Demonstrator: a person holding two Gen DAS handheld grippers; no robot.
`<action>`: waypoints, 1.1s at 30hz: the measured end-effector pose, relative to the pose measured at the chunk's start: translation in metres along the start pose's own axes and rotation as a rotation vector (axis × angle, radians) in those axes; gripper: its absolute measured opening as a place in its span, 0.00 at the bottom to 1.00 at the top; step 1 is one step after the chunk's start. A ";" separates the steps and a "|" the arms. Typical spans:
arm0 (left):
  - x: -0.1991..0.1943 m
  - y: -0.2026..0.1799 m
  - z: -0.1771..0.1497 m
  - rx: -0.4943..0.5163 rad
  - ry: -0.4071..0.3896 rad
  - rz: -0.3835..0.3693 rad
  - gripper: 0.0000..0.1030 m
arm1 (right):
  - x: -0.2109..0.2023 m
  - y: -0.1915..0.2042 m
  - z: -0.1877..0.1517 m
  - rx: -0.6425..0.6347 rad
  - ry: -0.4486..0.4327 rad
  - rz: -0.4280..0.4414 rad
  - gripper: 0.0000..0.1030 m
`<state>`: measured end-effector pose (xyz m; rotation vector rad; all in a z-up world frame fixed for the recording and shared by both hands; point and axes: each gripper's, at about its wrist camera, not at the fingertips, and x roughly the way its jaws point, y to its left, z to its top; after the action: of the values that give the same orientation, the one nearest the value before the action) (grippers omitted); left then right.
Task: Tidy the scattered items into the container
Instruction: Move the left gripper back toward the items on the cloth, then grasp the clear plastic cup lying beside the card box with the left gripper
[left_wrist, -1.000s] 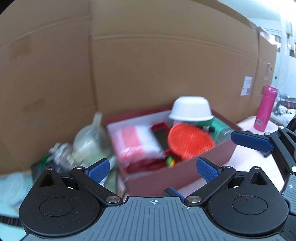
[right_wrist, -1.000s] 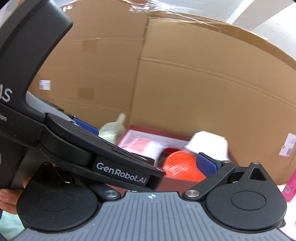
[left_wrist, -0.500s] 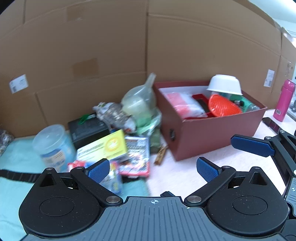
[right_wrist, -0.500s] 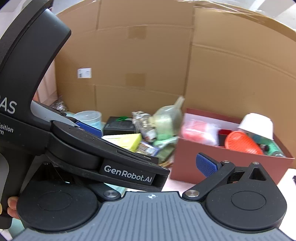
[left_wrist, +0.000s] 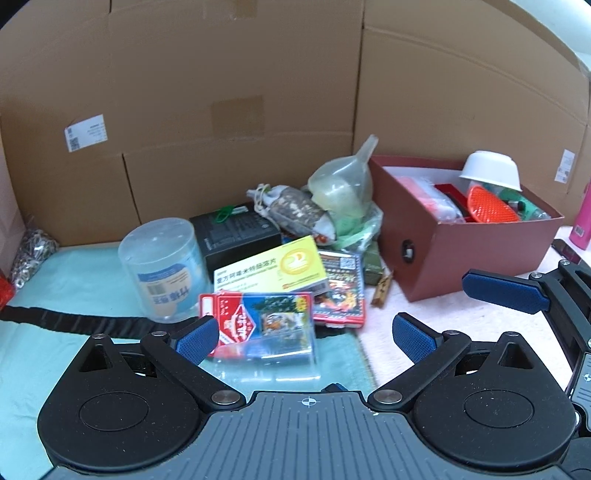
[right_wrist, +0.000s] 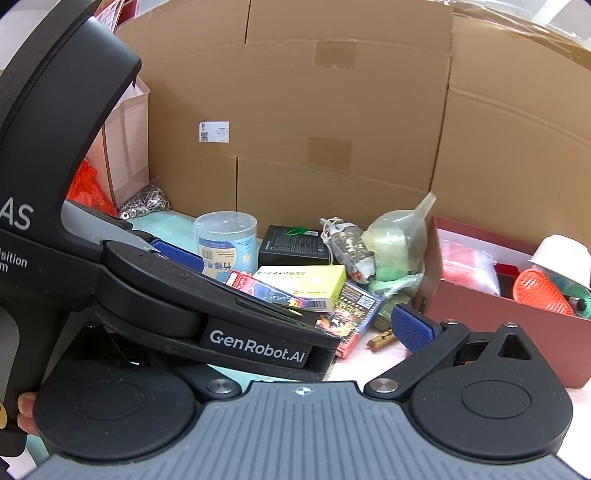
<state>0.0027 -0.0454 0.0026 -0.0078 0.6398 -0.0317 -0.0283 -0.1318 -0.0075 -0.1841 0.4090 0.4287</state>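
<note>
The left hand-held gripper (left_wrist: 302, 334) has swung from the red box (left_wrist: 476, 254) to the pile, wide open over the card pack (left_wrist: 258, 317), ready to grab.

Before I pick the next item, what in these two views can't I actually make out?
- Right gripper, right wrist view: its left finger is hidden behind the left gripper's body, so its opening is unclear.
- Red box contents: the near wall hides everything below the white bowl and orange strainer.
- Pink bottle, left wrist view: cut off by the right edge.
- Left gripper: open, empty.
</note>
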 end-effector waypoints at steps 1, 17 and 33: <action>0.002 0.002 0.000 -0.002 0.006 -0.003 1.00 | -0.003 0.002 -0.002 0.000 0.006 -0.001 1.00; 0.036 0.023 0.000 -0.066 0.076 -0.056 1.00 | 0.039 0.005 0.009 0.004 0.055 0.008 1.00; 0.073 0.068 -0.003 -0.074 0.122 -0.125 1.00 | 0.082 -0.001 -0.002 0.071 0.163 0.060 0.99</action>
<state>0.0614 0.0208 -0.0442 -0.1183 0.7616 -0.1295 0.0392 -0.1031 -0.0439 -0.1389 0.5902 0.4592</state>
